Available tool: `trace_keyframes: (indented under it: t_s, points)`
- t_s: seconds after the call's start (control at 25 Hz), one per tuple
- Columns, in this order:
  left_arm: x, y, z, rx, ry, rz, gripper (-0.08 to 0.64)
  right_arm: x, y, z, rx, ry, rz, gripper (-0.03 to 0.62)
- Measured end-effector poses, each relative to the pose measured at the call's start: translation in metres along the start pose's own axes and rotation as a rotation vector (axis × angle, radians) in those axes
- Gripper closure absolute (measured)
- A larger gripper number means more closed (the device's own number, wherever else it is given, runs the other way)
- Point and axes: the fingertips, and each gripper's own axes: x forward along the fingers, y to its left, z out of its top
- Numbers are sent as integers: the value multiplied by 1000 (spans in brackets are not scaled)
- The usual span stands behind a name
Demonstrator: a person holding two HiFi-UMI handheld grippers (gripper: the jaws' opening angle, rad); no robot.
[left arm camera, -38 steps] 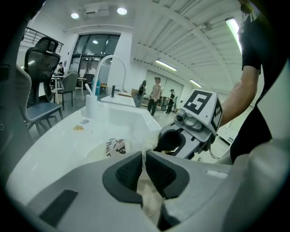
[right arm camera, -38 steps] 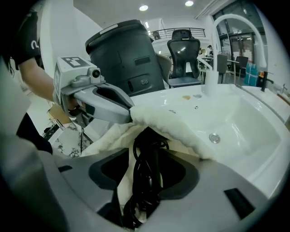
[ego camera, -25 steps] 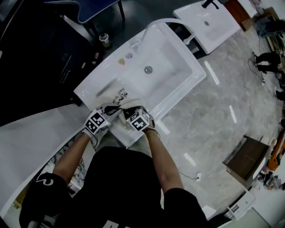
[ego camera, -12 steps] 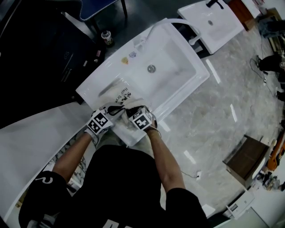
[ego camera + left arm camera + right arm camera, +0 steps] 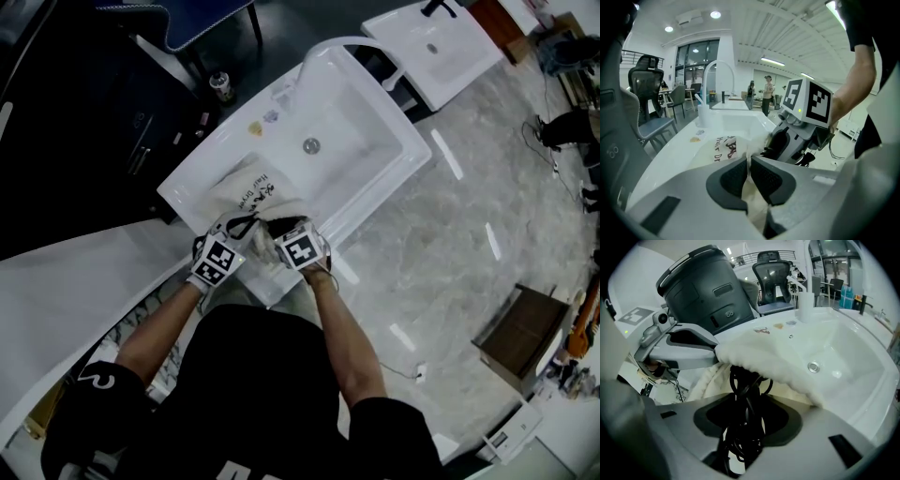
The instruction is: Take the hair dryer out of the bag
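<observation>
A cream cloth bag [image 5: 251,190] with dark print lies on the white counter beside the sink basin [image 5: 349,150]. My left gripper [image 5: 234,239] is shut on the bag's cloth rim [image 5: 749,164] and holds the mouth up. My right gripper [image 5: 279,236] is at the bag's mouth. Its jaws have just been closing, and a black coiled cord [image 5: 746,394] that runs out from under the fleecy bag edge [image 5: 778,364] is pinched between them. The hair dryer's body is hidden inside the bag. In the right gripper view the left gripper [image 5: 689,348] sits at the left, on the bag's rim.
A curved faucet [image 5: 323,49] stands at the far end of the sink, and the drain [image 5: 813,366] shows in the basin. A second white sink [image 5: 439,47] is at top right. An office chair [image 5: 771,273] stands behind the counter, and grey stone floor [image 5: 469,253] lies to the right.
My right gripper has risen slightly at the bag's mouth and its jaws have narrowed on the cord. My left gripper has shifted a little toward me, still holding the cloth.
</observation>
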Motion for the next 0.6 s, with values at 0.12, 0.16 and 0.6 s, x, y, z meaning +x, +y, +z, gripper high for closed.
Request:
trace_keyframes:
  t_s: [0.12, 0.16, 0.6]
  points:
    - [3, -1, 8, 0, -2, 33, 538, -13, -3, -2, -6, -16, 0, 428]
    - [4, -2, 10, 4, -4, 37, 538, -18, -4, -3, -15, -20, -1, 428]
    - [10, -2, 9, 8, 65, 148, 538, -59, -23, -29, 83, -63, -18, 431]
